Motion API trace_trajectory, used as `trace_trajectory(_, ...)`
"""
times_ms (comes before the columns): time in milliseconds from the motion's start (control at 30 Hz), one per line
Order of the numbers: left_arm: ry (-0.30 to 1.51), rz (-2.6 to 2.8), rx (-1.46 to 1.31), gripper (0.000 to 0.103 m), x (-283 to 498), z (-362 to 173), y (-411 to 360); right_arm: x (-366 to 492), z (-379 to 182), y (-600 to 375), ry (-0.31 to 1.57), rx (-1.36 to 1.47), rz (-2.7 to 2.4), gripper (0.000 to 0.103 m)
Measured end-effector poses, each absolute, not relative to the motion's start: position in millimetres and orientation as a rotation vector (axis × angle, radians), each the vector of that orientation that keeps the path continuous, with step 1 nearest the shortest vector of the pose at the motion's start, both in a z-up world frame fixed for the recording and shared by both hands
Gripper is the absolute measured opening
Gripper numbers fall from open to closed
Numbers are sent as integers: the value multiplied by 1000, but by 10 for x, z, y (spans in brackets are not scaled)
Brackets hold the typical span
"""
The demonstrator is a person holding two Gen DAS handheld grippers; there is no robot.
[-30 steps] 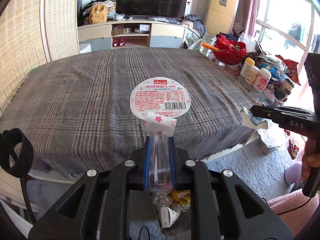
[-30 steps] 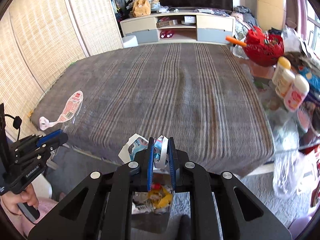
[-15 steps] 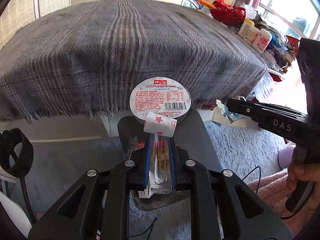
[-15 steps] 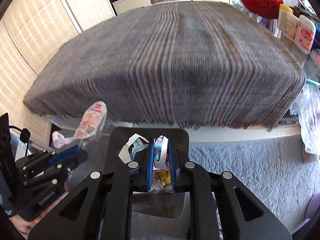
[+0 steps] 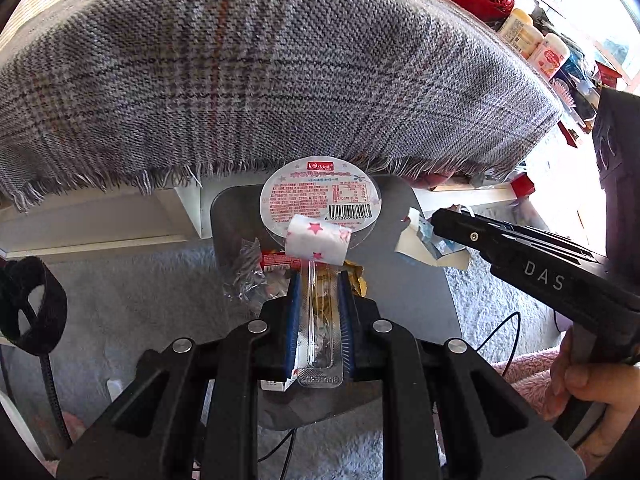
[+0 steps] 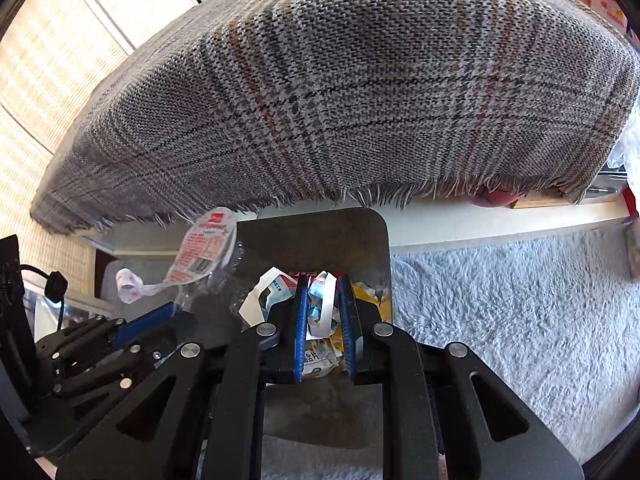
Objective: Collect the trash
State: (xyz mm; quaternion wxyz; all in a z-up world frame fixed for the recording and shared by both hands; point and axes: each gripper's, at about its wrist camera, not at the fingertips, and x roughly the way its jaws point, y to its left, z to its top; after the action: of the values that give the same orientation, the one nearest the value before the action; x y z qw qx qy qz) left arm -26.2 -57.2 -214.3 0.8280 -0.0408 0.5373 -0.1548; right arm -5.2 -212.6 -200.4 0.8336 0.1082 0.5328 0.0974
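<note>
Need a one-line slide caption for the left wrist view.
Left tool holds a clear spoon with a peeled lid over the grey bin; right tool brings torn paper alongside.

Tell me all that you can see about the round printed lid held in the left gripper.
The round printed lid is a thin clear plastic film, printed white and pink, with a red logo, red text and a barcode. A curled white tab with red stars hangs at its near edge. Its clear stem runs between the blue pads of the left gripper, which pinch it. The lid stands tilted above the dark bin, where other wrappers lie. It touches nothing else.
</note>
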Motion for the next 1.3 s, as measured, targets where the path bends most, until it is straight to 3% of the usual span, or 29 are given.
trace_trajectory(133, 1146, -321, -93, 18, -214, -2150, -587, -25, -2006, -2138, 1129, 248, 201, 19)
trace_trajectory(167, 1148, -318, -94, 19, -207, -2155, -589, -13, -1998, -2142, 1130, 251, 200, 23)
trace_trajectory(267, 1149, -304, -84, 19, -211, -2181, -578, 0, -2004, -2129, 1128, 252, 198, 52)
trace_trajectory(367, 1148, -302, -78, 19, -212, -2187, -616, 7, -1988, -2087, 1124, 239, 195, 52)
trace_trajectory(433, 1140, -296, -76, 26, -209, -2170, -621, 10, -1964, -2081, 1116, 232, 186, 58)
trace_trajectory(500, 1125, -289, -78, 44, -211, -2130, -610, 6, -1917, -2091, 1099, 221, 171, 80)
trace_trajectory(600, 1095, -281, -85, 70, -208, -2023, -575, 1, -1817, -2118, 1068, 205, 152, 95)
trace_trajectory(667, 1074, -275, -85, 81, -202, -1937, -553, -5, -1749, -2152, 1047, 197, 138, 100)
trace_trajectory(700, 1062, -272, -79, 87, -200, -1883, -555, -11, -1697, -2160, 1036, 196, 135, 100)
trace_trajectory(833, 1002, -286, -43, 95, -259, -1570, -558, -22, -1400, -2212, 969, 188, 137, 100)
trace_trajectory(1300, 557, -145, 1, 95, 21, 57, -165, 17, 262, -2406, 510, 50, 54, 100)
